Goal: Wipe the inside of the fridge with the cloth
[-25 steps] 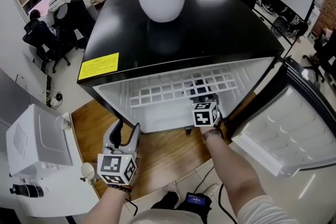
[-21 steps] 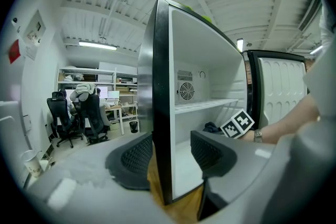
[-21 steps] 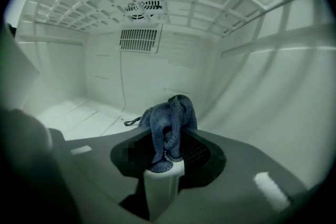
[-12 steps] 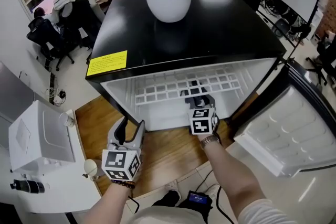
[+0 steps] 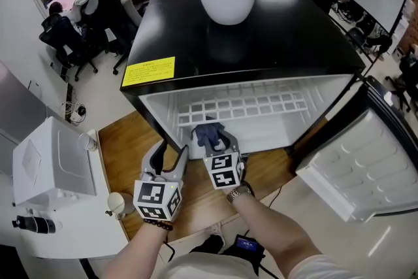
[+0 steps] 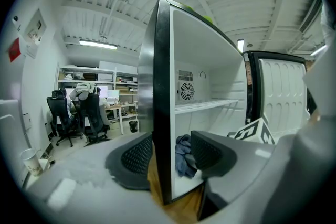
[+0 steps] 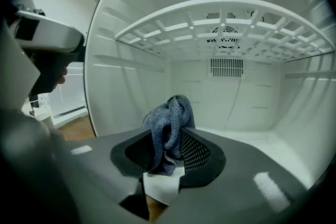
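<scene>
A small black fridge (image 5: pixel 261 42) stands open, its white inside (image 7: pixel 252 107) bare under a wire shelf (image 7: pixel 220 34). My right gripper (image 5: pixel 210 139) is shut on a bunched blue-grey cloth (image 5: pixel 208 134) at the front left of the opening, near the left wall. In the right gripper view the cloth (image 7: pixel 169 128) sticks up between the dark pads (image 7: pixel 197 152). My left gripper (image 5: pixel 166 157) hangs open outside the fridge, just left of the front edge. Seen along it, the fridge's left wall edge (image 6: pixel 161 113) lines up between its jaws, and the cloth (image 6: pixel 182 157) shows beyond.
The fridge door (image 5: pixel 366 160) swings wide at the right. A potted plant (image 5: pixel 227 0) sits on the fridge top. A white appliance (image 5: pixel 46 166) stands at the left on a counter. A cable and a small device (image 5: pixel 245 246) lie on the wooden floor. Office chairs (image 5: pixel 98 16) stand behind.
My right gripper has swept the cloth from the middle right of the fridge opening over to the front left. The left gripper has stayed where it was.
</scene>
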Action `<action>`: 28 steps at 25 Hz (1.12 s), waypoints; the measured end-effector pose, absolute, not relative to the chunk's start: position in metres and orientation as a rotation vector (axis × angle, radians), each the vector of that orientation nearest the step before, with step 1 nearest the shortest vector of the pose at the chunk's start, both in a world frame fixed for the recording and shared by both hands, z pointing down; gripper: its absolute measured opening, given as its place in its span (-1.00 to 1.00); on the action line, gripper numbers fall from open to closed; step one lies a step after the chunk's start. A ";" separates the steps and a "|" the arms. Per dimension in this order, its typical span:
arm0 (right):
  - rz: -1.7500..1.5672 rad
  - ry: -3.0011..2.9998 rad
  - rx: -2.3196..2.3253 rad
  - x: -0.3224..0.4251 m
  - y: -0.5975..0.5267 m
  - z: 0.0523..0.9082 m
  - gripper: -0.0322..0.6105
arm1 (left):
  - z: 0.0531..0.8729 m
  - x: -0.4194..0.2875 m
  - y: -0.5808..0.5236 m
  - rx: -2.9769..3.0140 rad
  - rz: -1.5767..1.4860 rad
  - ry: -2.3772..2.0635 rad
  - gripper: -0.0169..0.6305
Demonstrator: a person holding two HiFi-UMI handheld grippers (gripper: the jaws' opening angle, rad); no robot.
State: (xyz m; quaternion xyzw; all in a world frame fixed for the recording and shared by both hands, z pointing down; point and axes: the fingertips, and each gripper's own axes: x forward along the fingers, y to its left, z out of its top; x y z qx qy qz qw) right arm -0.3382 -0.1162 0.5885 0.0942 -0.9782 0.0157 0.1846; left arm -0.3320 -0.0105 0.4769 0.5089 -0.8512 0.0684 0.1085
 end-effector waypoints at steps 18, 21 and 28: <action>-0.018 -2.686 0.238 -0.318 -0.106 0.625 -0.51 | 0.476 -0.332 -0.010 1.493 0.201 -2.509 -0.25; -0.034 -2.680 0.261 -0.309 -0.117 0.625 -0.51 | 0.477 -0.333 -0.010 1.494 0.204 -2.509 -0.25; -0.040 -2.657 0.342 -0.285 -0.149 0.626 -0.51 | 0.477 -0.333 -0.009 1.489 0.198 -2.508 -0.25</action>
